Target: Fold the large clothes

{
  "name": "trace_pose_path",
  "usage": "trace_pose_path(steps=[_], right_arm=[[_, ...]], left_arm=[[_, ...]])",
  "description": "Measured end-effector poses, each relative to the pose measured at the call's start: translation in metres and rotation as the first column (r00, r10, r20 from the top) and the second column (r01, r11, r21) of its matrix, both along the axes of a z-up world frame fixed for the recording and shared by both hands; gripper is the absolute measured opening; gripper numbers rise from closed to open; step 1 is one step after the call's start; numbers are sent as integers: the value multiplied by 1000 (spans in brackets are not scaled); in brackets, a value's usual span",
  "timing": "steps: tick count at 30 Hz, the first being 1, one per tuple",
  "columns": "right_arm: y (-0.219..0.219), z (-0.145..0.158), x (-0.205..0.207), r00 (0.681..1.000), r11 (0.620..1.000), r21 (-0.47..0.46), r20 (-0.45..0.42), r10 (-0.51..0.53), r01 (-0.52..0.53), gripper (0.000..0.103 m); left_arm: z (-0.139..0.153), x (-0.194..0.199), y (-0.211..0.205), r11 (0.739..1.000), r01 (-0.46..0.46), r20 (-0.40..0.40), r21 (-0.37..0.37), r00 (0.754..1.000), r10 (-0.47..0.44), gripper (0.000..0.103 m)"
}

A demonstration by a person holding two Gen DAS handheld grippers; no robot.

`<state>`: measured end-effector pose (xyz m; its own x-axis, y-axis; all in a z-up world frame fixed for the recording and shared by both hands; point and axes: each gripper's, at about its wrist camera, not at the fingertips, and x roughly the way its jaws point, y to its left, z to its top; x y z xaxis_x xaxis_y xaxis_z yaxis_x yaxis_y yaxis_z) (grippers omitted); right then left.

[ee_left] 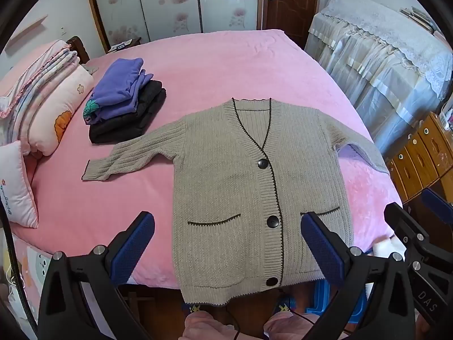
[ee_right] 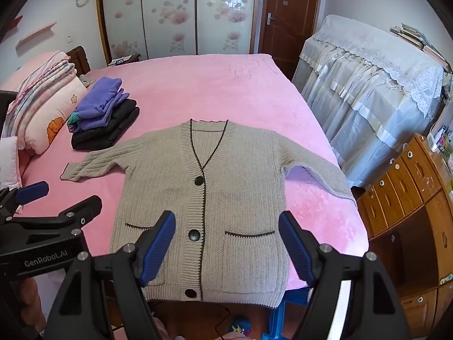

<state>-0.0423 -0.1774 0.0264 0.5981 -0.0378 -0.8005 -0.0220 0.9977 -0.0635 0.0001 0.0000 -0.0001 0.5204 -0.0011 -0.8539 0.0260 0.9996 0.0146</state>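
Progress: early on this one. Cardigan (ee_left: 229,187) lies flat, face up, buttoned, no fold made yet.
Done so far: by the look of it, two pieces finished. Purple top (ee_left: 120,87) sits folded on a black garment (ee_left: 127,124), stacked near the pillows (ee_left: 51,113).
Left to do: both sleeves in, then body folded over, then prob. onto the stack. My guess only.
Cardigan spot: mid-bed on the pink blanket (ee_left: 226,65), hem hanging over the near edge toward me.
Left sleeve (ee_left: 124,155): stretched out flat w/ cuff pointing at the pillows.
Right sleeve (ee_right: 314,175): runs off toward the bed's far side edge; cuff not visible.
My left gripper (ee_left: 228,243): fingers wide apart, nothing between the pads, hovering above the hem and pockets.
My right gripper (ee_right: 226,246): fingers also apart, nothing gripped, over the lower front near the middle button (ee_right: 194,235).
Knit: chunky ribbed wool-type, beige-grey, thick and floppy, should hold a crease poorly.
Trim: dark scalloped edging on V-neck, placket, pocket tops, cuff.
Buttons: three, big, dark, round, glossy.
Blanket: plush fleece, soft nap, prob. grippy against the knit.
Shape: boxy body, two patch pockets, wide ribbed hem band.
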Motion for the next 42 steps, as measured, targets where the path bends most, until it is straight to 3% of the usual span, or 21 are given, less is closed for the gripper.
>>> trace_pose_path(steps=[42], right_arm=[[-4, -7, 3, 1000, 1000, 9, -12, -21, 21, 75]], left_arm=[[-4, 0, -2, 1000, 16, -16, -9, 1000, -16, 103]])
